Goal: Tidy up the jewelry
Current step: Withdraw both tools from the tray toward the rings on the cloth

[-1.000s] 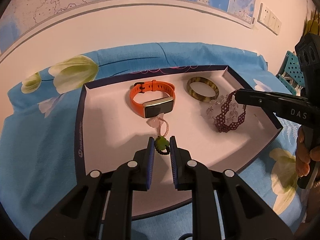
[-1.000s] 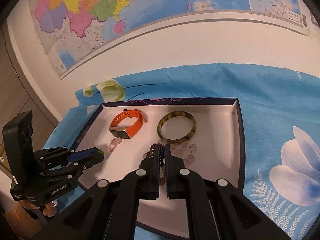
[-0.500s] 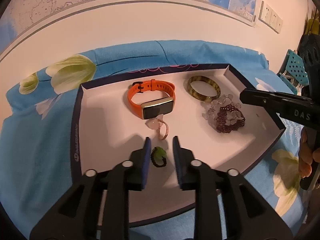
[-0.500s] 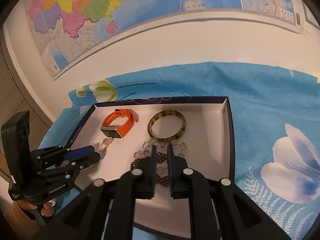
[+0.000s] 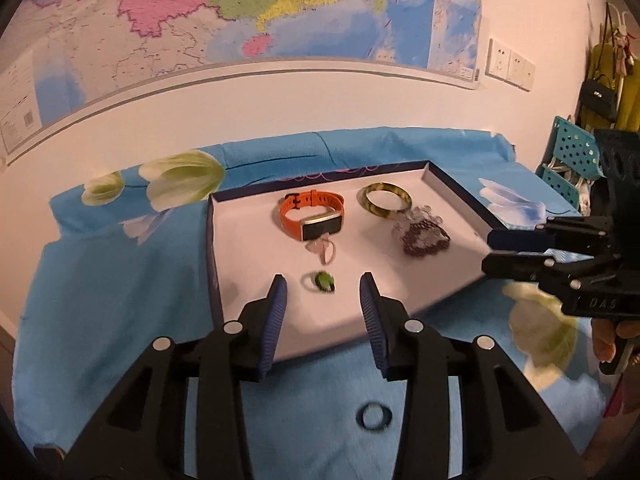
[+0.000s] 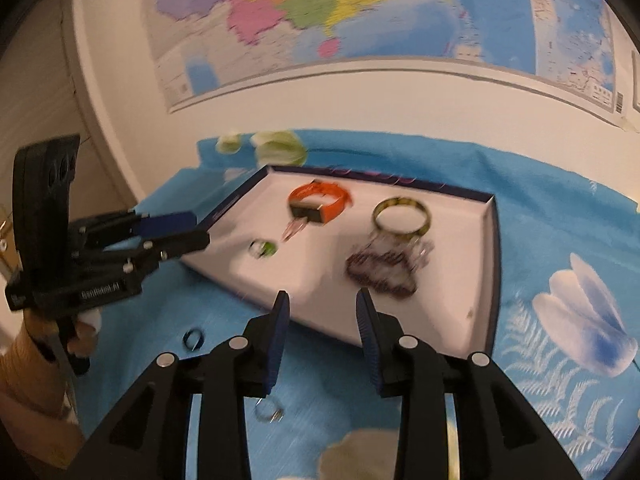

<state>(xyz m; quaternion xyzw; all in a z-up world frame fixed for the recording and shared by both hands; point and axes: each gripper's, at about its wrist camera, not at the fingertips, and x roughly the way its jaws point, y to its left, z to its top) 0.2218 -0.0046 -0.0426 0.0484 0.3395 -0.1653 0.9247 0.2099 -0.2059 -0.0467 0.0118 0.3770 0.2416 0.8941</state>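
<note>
A white tray with a dark rim lies on the blue cloth. It holds an orange watch, a mottled bangle, a dark beaded bracelet, a pink charm and a green ring. My left gripper is open and empty, just short of the green ring. My right gripper is open and empty, at the tray's near edge, short of the beaded bracelet.
A dark blue ring and a silver ring lie on the blue flowered cloth in front of the tray. A wall with a map stands behind. A teal perforated rack stands at the right.
Both grippers opened wide and drew back from the tray. The green ring was let go and lies in the tray; the beaded bracelet lies where it was set down.
</note>
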